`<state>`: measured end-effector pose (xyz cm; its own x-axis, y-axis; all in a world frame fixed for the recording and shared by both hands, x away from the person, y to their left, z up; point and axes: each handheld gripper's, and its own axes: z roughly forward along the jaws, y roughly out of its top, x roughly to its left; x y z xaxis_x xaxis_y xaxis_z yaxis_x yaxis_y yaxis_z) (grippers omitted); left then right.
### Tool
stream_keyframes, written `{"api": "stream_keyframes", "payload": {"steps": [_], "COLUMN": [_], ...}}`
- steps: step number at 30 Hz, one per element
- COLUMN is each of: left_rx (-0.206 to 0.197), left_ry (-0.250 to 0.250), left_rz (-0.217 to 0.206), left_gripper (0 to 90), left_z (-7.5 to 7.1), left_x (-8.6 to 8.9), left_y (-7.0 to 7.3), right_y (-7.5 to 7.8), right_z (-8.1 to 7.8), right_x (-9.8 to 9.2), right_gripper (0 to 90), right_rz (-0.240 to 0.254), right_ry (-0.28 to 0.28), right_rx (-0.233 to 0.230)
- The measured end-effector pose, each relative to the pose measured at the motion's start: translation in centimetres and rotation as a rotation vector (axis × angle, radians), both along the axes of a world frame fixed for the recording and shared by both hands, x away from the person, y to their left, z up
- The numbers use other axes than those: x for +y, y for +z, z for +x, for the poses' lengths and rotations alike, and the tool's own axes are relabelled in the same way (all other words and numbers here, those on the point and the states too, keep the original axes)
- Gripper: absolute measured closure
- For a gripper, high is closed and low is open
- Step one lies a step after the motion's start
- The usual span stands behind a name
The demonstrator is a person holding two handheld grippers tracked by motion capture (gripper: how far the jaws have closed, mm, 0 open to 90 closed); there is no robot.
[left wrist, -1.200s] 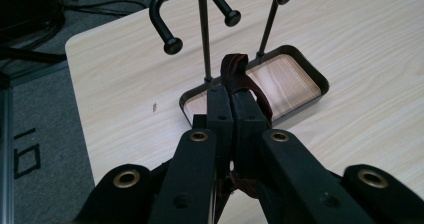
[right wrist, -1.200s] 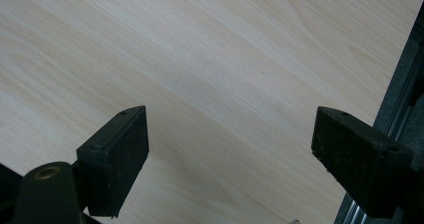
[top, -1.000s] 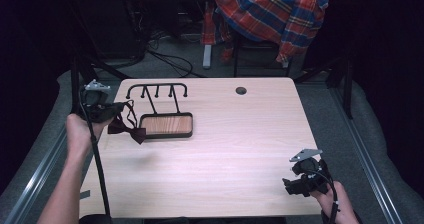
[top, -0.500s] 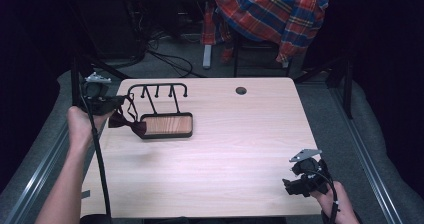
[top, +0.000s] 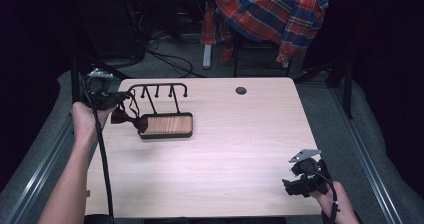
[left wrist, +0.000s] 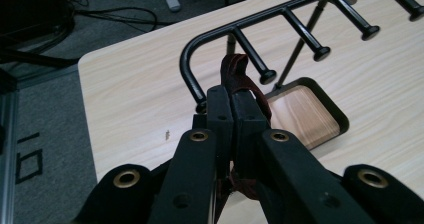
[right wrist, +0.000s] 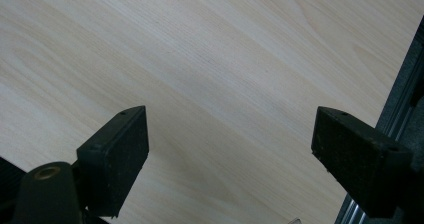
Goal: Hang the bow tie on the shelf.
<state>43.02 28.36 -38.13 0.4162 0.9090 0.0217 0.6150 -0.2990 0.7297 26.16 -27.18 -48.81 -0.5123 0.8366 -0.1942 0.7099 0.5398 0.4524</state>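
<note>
A pale wood-grain table (top: 215, 154) was seen. At five o'clock, the right gripper (top: 300, 181) was held with jaws spread. At ten o'clock, the left gripper (top: 116, 100) pinched a dark red bow tie (top: 129, 119) beside the black hook rack (top: 160, 90). Beyond, a plaid shirt (top: 272, 11) was draped at one o'clock.

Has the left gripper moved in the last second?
Yes. The left gripper, shut on the bow tie's strap, has shifted back and slightly left, closer to the rack's left end.
</note>
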Motion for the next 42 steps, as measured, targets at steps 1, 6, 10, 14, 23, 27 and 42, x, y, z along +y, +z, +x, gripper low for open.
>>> {"api": "stream_keyframes", "payload": {"steps": [1, 6, 10, 14, 23, 27, 42], "left_rx": [0.004, 0.004, 0.001, 0.008, 0.029, 0.051, 0.079], "left_ry": [0.001, 0.002, 0.014, 0.018, 0.051, 0.061, 0.055], "left_rz": [0.004, 0.009, 0.004, 0.005, -0.023, -0.029, -0.030], "left_gripper": [88.5, 88.4, 88.5, 88.5, 88.5, 88.5, 88.3], "left_z": [0.1, 0.6, 1.2, 1.9, 3.1, 3.4, 3.2], "left_x": [0.1, 0.1, 0.1, 0.3, 1.3, 1.8, 2.1], "left_y": [0.1, 0.2, 0.1, 0.1, -1.4, -2.2, -4.2], "right_y": [0.0, 0.0, -0.1, -0.1, -0.2, -0.2, -0.3], "right_z": [0.0, 0.0, 0.0, 0.1, 0.2, 0.2, 0.2], "right_x": [0.0, 0.0, 0.1, 0.2, 0.2, 0.3, 0.4], "right_gripper": [15.0, 15.0, 15.0, 14.9, 15.0, 15.0, 15.0], "right_rz": [0.001, -0.010, -0.009, -0.010, -0.014, -0.029, -0.027], "right_ry": [0.000, 0.000, 0.004, -0.002, -0.004, -0.001, 0.000], "right_rx": [-0.001, 0.002, 0.007, 0.004, 0.011, 0.016, 0.019]}}
